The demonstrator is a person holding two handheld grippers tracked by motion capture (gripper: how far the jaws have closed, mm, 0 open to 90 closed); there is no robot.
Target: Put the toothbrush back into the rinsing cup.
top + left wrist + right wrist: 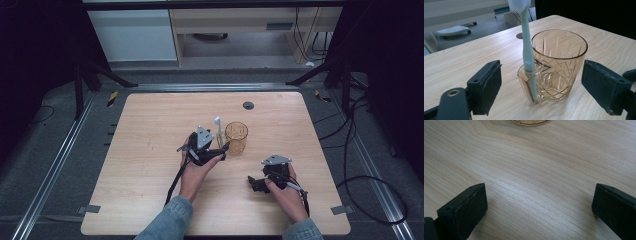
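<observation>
Both left claw [541, 90] jaws flank toothbrush [527, 50], untouched, in glass [559, 67].

An amber cut-glass tumbler [559, 66] stands upright at the centre of the left gripper view, empty inside. A pale mint toothbrush [527, 47] stands nearly upright in a small holder on the tumbler's left wall, white bristles at the frame's top.
</observation>
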